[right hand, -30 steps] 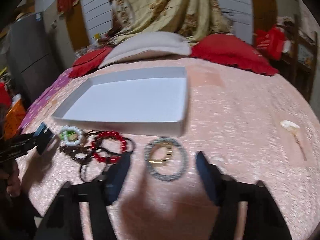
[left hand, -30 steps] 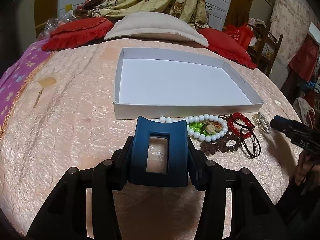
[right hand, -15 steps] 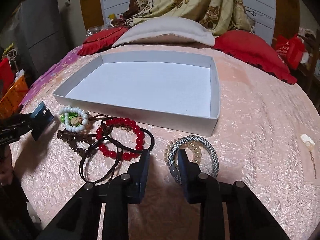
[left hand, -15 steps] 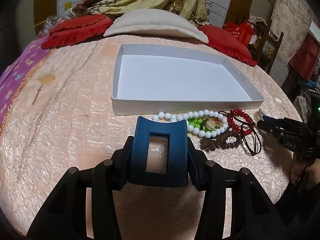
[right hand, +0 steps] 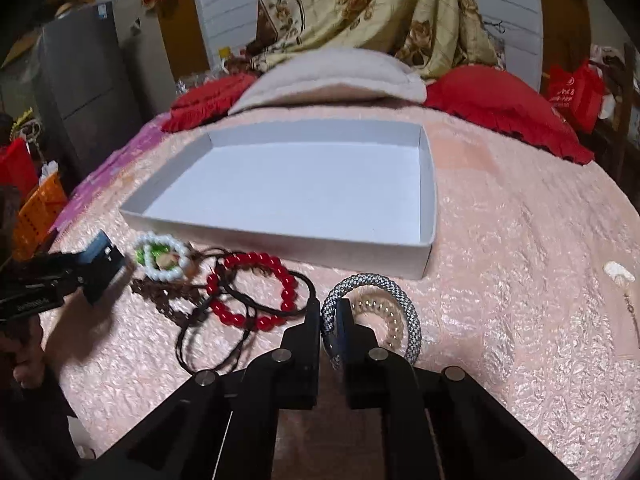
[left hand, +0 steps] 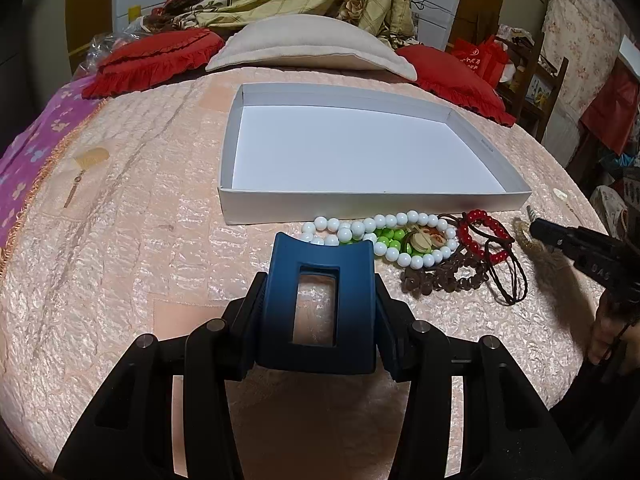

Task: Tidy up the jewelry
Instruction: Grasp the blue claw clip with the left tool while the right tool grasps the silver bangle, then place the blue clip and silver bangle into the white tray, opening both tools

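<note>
Your right gripper [right hand: 329, 316] had just closed on the bangle [right hand: 376, 312], hiding its near rim. Your left gripper [left hand: 320, 300] clamped a blue block [left hand: 316, 280].

White box [right hand: 427, 216] wall behind bracelets [right hand: 252, 290], open bedspread [right hand: 520, 280] rightward

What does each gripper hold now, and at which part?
The right gripper has just closed its jaws on the grey woven bangle, at its near left rim. The left gripper holds a blue clip by its sides.
</note>
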A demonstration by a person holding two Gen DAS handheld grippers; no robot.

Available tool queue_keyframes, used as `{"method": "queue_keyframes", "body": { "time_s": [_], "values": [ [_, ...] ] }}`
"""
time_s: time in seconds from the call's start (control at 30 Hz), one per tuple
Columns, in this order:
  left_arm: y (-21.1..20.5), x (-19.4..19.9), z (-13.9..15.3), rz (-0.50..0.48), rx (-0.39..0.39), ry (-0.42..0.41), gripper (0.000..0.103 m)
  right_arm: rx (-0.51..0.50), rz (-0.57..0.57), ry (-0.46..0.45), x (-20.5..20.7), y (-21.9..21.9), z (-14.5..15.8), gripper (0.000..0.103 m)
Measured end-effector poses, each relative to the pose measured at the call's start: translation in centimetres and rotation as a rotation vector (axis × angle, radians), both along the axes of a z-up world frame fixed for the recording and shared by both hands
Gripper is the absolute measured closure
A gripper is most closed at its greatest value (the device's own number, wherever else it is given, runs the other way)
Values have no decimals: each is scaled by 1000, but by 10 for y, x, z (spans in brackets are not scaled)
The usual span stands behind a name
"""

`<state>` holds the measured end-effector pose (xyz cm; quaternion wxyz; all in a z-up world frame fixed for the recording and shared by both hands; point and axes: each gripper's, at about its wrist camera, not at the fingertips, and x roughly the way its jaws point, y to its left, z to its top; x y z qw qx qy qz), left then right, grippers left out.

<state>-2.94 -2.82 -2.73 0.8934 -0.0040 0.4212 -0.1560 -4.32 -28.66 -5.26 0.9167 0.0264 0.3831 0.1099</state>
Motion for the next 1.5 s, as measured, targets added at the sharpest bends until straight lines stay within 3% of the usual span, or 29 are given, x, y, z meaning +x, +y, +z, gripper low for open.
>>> {"method": "queue_keyframes", "body": {
  "time_s": [0.3, 0.57, 0.7, 0.9, 1.03, 1.5],
  "values": [
    [-5, -1, 0, 10, 22, 2, 56, 51, 9, -137, -18, 0, 27, 96],
    [-6, -4, 0, 51, 82, -37, 56, 2, 78, -76, -15, 25, 18, 96],
    [-2, -4, -1, 56, 69, -28, 56, -40, 110, -86, -17, 42, 16, 96],
    [-6, -8, -2, 54, 86, -23, 56, 17, 129, -109, -18, 53, 21, 96],
    [-7, -8, 0, 65, 93, -22, 56, -9, 139, -116, -16, 63, 21, 96],
    [-8, -6, -9, 75, 111, -9, 56, -49, 112, -121, -9, 67, 22, 96]
  ]
}}
